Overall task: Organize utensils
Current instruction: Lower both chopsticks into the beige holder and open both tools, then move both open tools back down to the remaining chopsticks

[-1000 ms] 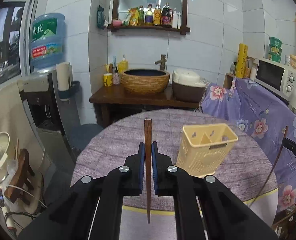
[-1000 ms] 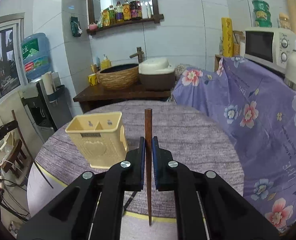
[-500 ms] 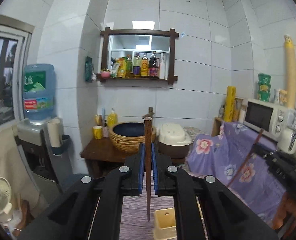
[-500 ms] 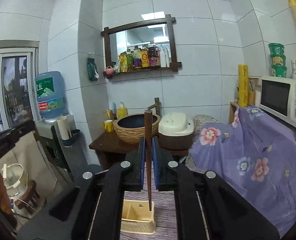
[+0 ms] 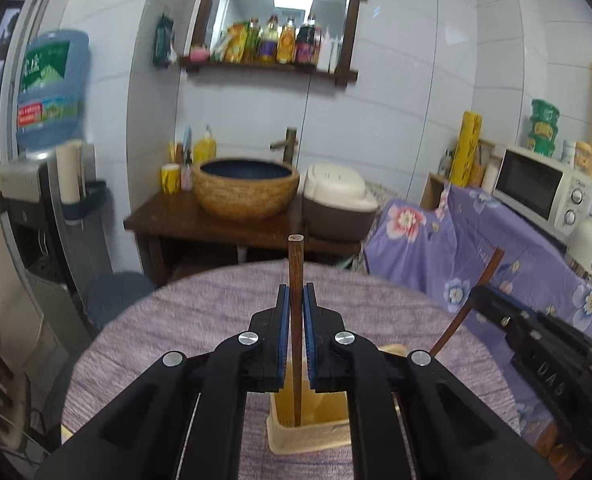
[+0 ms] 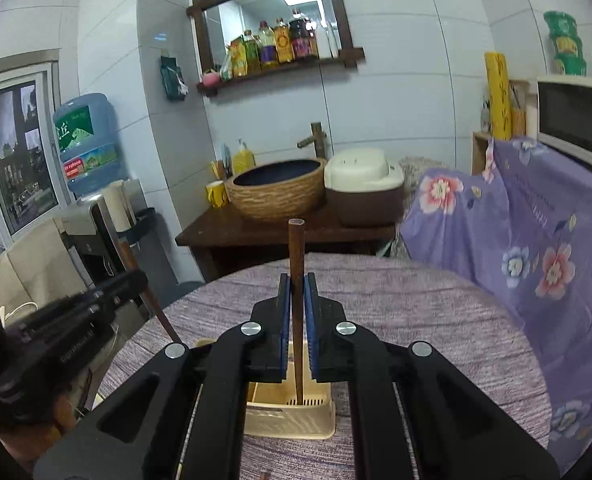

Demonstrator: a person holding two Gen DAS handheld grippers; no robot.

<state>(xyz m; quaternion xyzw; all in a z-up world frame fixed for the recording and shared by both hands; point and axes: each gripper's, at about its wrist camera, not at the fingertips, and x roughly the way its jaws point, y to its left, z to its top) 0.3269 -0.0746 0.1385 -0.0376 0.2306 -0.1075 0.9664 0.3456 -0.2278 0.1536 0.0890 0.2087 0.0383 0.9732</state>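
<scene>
This is looking like a small home kitchen and washing corner, with white tiled walls rising behind a basin (image 5: pixel 245 191) sitting on a dark wooden counter. Above the basin, bottles (image 5: pixel 279 42) are standing on a mirror shelf; right of it a rice cooker (image 5: pixel 338 208) and microwave (image 5: pixel 544 192) are sitting, left a water dispenser (image 5: pixel 49 92) is standing.

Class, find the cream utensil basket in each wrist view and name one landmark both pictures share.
Left wrist view: the cream utensil basket sits bottom centre on the table, partly hidden behind the black arms of the hand-held gripper.
Right wrist view: bottom centre, slightly left, likewise partly hidden.
Shared landmark: the woven basin on the dark wooden counter.
</scene>
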